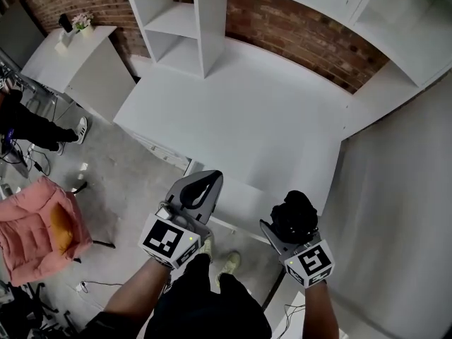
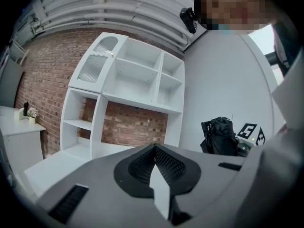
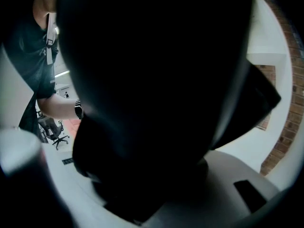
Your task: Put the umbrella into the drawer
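A folded black umbrella (image 1: 295, 214) sits in my right gripper (image 1: 288, 226), which is shut on it above the front right of the white desk (image 1: 268, 119). The umbrella (image 3: 152, 80) fills the right gripper view and hides the jaws. My left gripper (image 1: 203, 182) is shut with nothing in it, just left of the umbrella, over a white panel (image 1: 244, 200) that juts out from the desk's front edge. From the left gripper view the closed jaws (image 2: 154, 151) point at the shelves, with the umbrella (image 2: 221, 136) off to the right.
A white shelf unit (image 1: 183, 20) stands on the desk's back left against a brick wall (image 1: 296, 34). A white cabinet (image 1: 67, 58) with a small plant, a pink chair (image 1: 35, 235) and a person's legs (image 1: 35, 129) are at the left. A white wall (image 1: 402, 210) bounds the right.
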The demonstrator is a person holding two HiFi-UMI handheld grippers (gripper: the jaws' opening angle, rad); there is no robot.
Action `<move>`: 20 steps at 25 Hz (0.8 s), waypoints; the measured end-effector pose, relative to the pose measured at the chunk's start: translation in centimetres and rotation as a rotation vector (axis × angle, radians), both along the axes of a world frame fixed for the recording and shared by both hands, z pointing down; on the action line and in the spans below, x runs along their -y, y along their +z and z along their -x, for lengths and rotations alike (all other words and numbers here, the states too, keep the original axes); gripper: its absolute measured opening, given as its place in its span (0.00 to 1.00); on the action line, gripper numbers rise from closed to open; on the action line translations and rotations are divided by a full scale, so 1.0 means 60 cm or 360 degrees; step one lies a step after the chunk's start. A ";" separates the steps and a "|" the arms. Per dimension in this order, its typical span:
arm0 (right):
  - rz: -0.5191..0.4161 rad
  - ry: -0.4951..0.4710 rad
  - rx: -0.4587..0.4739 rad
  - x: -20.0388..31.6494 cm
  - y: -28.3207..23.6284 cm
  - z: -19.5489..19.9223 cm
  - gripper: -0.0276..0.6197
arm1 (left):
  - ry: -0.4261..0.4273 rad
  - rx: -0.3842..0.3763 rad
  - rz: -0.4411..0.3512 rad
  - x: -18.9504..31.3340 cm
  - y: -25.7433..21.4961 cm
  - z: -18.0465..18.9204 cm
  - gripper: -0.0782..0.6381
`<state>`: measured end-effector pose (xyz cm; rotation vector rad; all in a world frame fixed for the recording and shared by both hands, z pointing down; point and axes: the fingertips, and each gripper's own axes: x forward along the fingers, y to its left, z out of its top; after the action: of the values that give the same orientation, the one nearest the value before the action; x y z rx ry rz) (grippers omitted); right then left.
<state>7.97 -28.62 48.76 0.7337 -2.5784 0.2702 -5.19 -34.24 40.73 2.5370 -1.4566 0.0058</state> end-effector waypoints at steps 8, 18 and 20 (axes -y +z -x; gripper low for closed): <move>0.0107 -0.0128 -0.0229 -0.003 0.127 0.025 0.32 | 0.0048 0.0022 0.0036 0.029 0.066 0.018 0.12; 0.0176 -0.0239 -0.0464 0.002 0.262 0.046 0.32 | 0.0078 0.0047 0.0169 0.040 0.170 0.031 0.12; 0.0193 -0.0252 -0.0558 0.004 0.286 0.044 0.32 | 0.0074 0.0036 0.0175 0.043 0.182 0.035 0.12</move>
<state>5.33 -28.87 65.92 0.4808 -2.2497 0.2228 -7.27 -36.80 51.66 2.4892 -1.3652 0.1188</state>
